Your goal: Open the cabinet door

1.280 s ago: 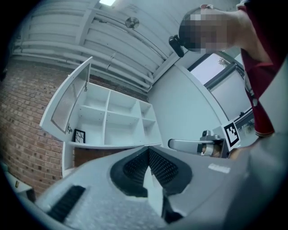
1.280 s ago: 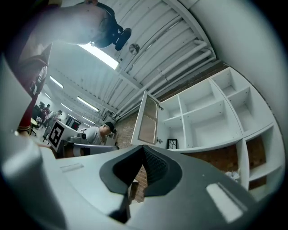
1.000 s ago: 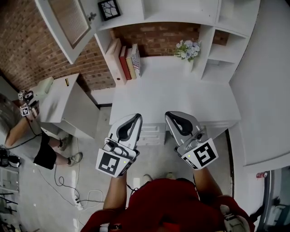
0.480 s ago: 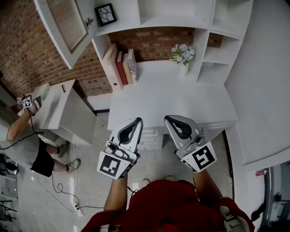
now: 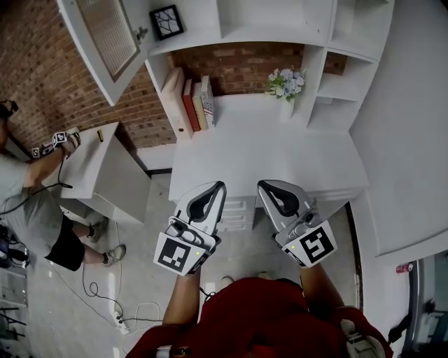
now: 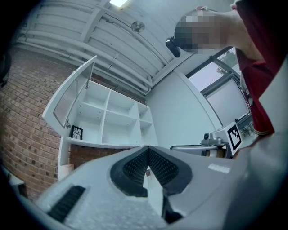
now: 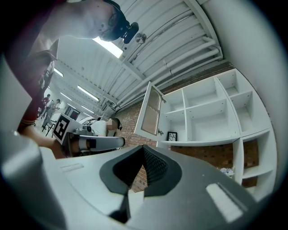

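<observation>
Editor: Cabinet door point(image 5: 105, 35), where does it stand?

Photographer: Swung wide open off the upper left corner of the white shelf unit point(image 5: 238, 29). Its panel angles out across the brick wall point(image 5: 42, 77), well apart from both grippers.

Editor: And the grippers?

Photographer: Left gripper point(image 5: 214, 187) and right gripper point(image 5: 269, 186) hang side by side over the near edge of the white counter point(image 5: 280, 150), tips pointed toward the shelves. Each gripper's own view shows its jaws pressed together, empty, with the open door beyond them.

Editor: What else is in frame?

Photographer: Books point(image 5: 194, 98) lean at the counter's back left and flowers point(image 5: 287, 80) sit at the back right. A framed picture point(image 5: 168, 19) stands on the shelf just beside the door. A second person point(image 5: 35, 210) reaches onto a side table point(image 5: 105, 168) at the left.
</observation>
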`<state>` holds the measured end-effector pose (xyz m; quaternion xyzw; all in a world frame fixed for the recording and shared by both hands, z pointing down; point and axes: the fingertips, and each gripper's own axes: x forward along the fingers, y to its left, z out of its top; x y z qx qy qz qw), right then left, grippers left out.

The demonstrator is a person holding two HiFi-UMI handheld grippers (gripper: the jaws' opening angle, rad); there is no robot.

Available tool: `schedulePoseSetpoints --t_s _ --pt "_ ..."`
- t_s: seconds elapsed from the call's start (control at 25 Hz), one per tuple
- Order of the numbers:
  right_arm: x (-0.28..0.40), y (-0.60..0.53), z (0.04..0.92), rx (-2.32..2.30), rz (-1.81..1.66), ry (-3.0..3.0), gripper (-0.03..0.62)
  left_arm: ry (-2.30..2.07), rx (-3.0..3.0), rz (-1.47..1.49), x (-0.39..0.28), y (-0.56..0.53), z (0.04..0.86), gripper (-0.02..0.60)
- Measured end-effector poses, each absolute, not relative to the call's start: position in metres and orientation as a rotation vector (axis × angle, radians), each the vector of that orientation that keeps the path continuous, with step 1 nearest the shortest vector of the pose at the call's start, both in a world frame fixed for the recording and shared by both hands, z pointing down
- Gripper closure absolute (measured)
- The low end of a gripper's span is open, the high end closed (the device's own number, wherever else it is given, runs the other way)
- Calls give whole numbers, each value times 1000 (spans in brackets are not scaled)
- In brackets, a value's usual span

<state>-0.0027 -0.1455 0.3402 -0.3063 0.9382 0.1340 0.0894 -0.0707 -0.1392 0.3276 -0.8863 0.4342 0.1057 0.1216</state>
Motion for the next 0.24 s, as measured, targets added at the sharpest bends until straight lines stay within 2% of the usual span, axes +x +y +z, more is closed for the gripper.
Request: schedulePoseSetpoints --t_s 0.24 --pt "-7 -148 342 -902 390 2792 582 1287 -2584 315 -76 -142 330 575"
